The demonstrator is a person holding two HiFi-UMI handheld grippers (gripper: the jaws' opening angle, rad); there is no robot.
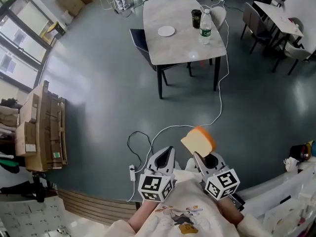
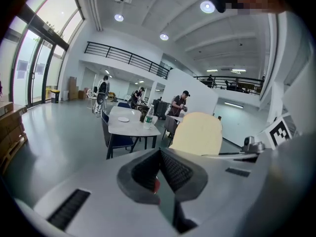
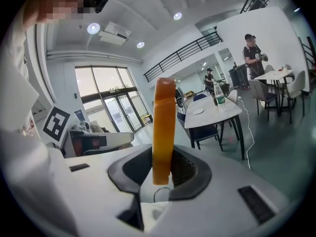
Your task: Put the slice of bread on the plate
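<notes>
The right tool [image 1: 199, 157] clenched the bread slice [image 1: 198, 141] by its lower edge, upright, likely for secure carriage. The plate [image 1: 166, 31] sat well apart on the worktop [image 1: 182, 48]. The left tool [image 1: 167, 154] was closed, empty.

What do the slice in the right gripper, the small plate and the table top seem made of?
The slice of bread: pale matte crumb, orange-brown crust. The plate: white, smooth; ceramic or plastic, too small to tell. The table top: light grey with faint marbling, perhaps stone or laminate.

Bright window [image 2: 29, 70] daylight, glare on floor [image 1: 81, 85], fisheye-bent edges
</notes>
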